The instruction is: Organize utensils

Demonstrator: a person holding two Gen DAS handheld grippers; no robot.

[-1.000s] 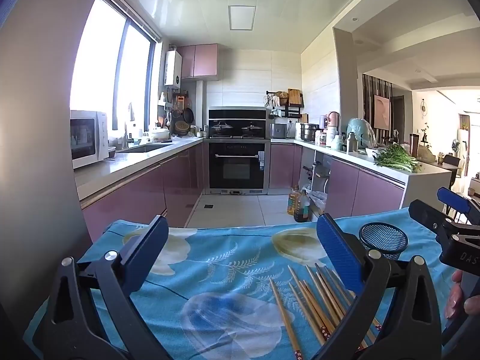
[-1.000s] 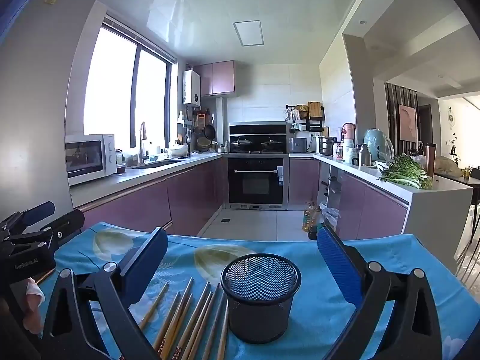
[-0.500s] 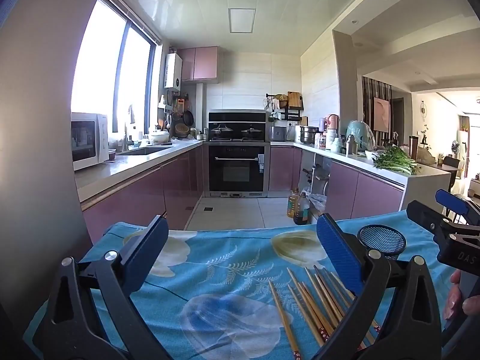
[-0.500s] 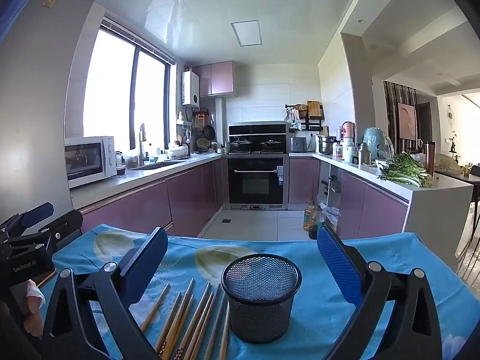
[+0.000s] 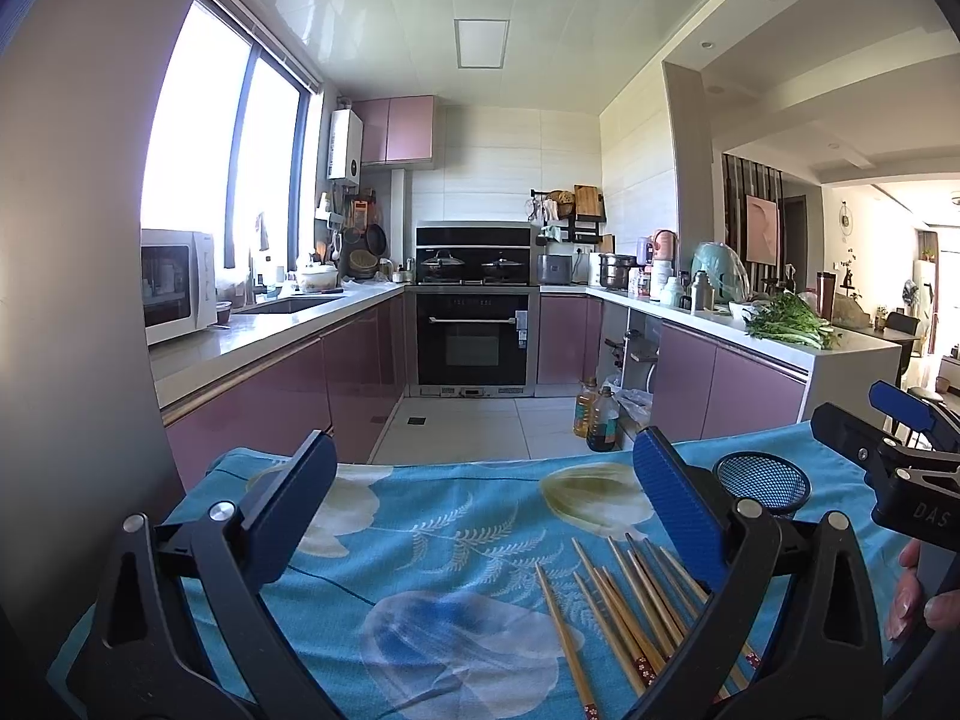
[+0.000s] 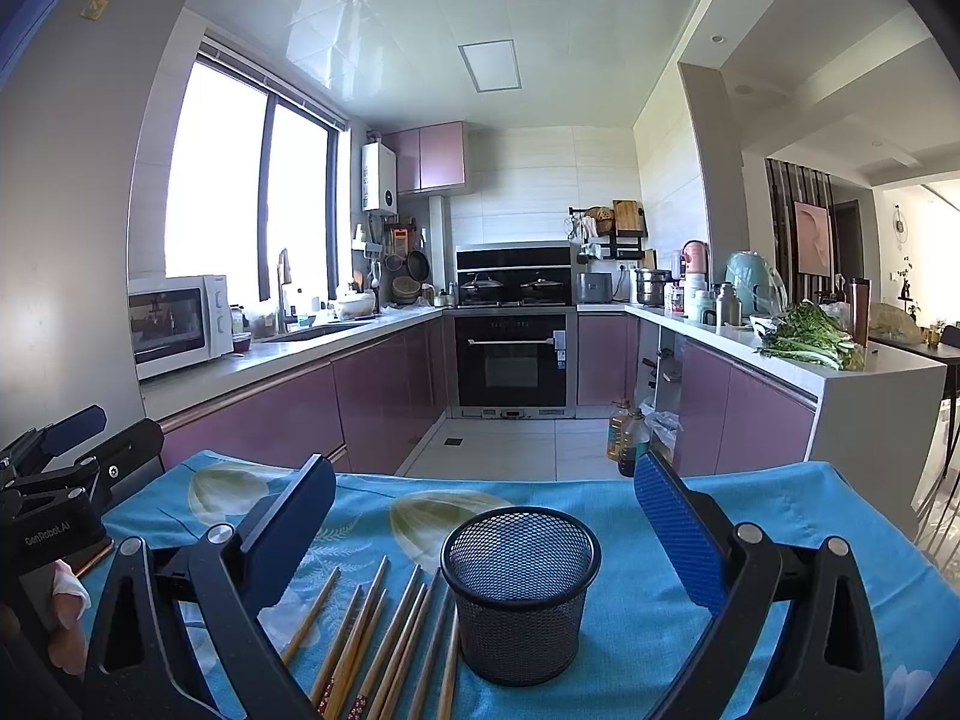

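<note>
Several wooden chopsticks [image 5: 624, 612] lie side by side on the blue flowered tablecloth [image 5: 432, 528]; they also show in the right wrist view [image 6: 372, 636]. A black mesh cup [image 6: 521, 594] stands upright just right of them, seen small in the left wrist view [image 5: 761, 483]. My left gripper [image 5: 480, 510] is open and empty, with its right finger over the chopsticks. My right gripper [image 6: 486, 522] is open and empty, with the cup in front of it between the fingers.
The table's far edge drops to a kitchen floor with oil bottles [image 5: 597, 417]. Purple cabinets and counters run along both sides. The right gripper shows at the right of the left wrist view [image 5: 900, 462]; the left gripper at the left of the right view [image 6: 54, 480].
Both views have shifted only slightly. The grippers stay open and the chopsticks and cup have not moved.
</note>
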